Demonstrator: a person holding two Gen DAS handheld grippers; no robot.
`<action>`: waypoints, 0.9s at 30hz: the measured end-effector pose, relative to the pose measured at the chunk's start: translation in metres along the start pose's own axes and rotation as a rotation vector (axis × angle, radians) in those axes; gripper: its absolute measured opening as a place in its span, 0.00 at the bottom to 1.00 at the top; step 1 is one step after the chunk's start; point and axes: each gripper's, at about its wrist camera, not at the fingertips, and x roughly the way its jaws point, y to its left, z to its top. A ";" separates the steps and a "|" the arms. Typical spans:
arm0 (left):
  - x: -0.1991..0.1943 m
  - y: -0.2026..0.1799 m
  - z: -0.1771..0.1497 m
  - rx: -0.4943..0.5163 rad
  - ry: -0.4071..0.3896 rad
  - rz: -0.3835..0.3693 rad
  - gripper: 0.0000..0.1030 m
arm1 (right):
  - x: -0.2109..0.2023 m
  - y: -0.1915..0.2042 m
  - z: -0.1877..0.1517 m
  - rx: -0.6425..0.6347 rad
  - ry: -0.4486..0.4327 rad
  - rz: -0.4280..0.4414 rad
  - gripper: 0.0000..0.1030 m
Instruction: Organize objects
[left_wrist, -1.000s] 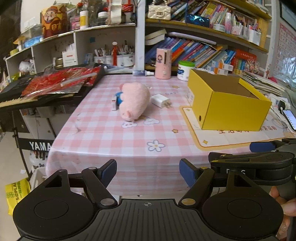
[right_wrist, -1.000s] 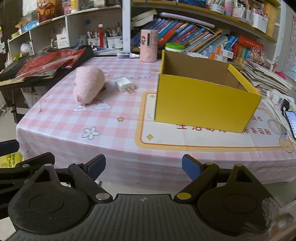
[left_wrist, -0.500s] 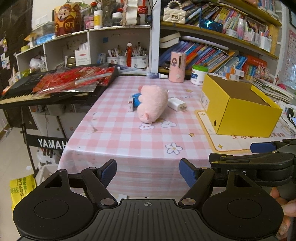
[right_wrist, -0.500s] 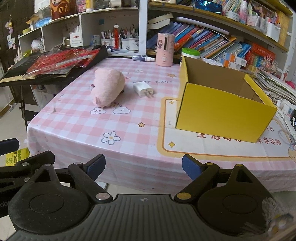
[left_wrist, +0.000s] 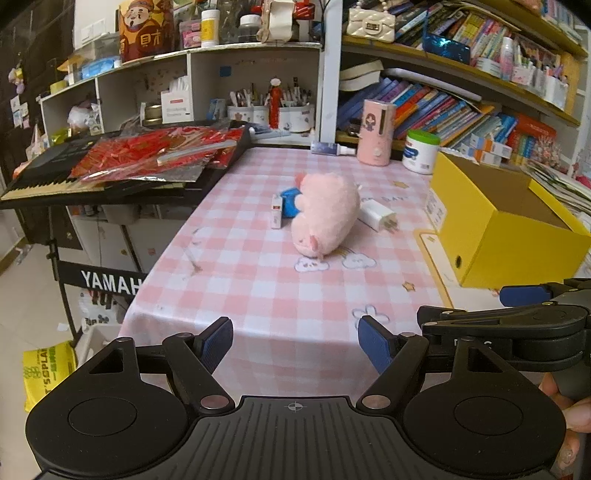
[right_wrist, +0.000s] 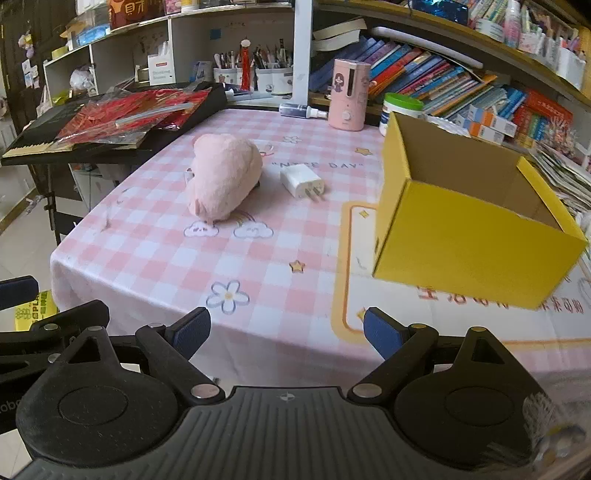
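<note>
Grippers both sat at the near table edge with fingers spread wide, nothing held: left gripper (left_wrist: 295, 341); right gripper (right_wrist: 286, 330). Pink plush pig (right_wrist: 221, 175) lay mid-table (right_wrist: 155, 258); white charger (right_wrist: 301, 181) just beside it; small white box (left_wrist: 276, 211) and a blue item (left_wrist: 290, 201) touching its far side; yellow box (right_wrist: 469, 236) stood open-topped, well apart.
</note>
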 end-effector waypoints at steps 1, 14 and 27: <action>0.003 0.000 0.003 -0.004 0.002 0.002 0.74 | 0.004 0.000 0.004 -0.002 0.001 0.003 0.87; 0.047 0.002 0.040 -0.056 0.001 0.048 0.74 | 0.054 -0.008 0.055 -0.035 -0.002 0.054 0.87; 0.071 0.000 0.066 -0.077 0.000 0.097 0.74 | 0.085 -0.016 0.092 -0.048 -0.021 0.100 0.87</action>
